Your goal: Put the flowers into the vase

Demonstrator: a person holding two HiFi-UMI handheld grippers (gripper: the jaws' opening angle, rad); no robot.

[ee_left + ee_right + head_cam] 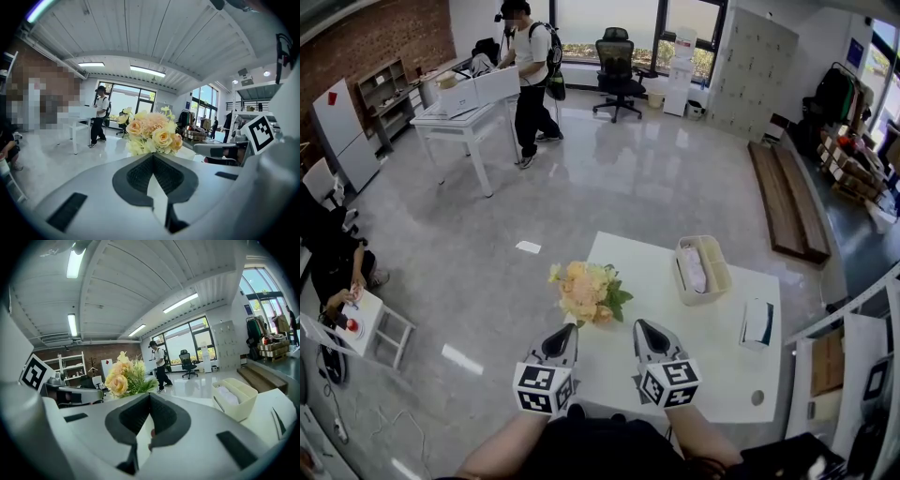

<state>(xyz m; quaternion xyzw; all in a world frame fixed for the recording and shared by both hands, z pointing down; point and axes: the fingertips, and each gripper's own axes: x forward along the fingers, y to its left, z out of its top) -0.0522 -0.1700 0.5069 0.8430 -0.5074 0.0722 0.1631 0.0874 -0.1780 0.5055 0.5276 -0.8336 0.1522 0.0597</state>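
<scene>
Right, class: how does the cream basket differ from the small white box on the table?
The cream basket is larger and open-topped, holding something pale; the small white box has a dark patch on top. The basket sits nearer the flowers than the box. Both rest on the white table.

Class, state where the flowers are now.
In the head view, the flowers stand near the white table's left edge, just beyond the left tool and left of the cream basket.
</scene>
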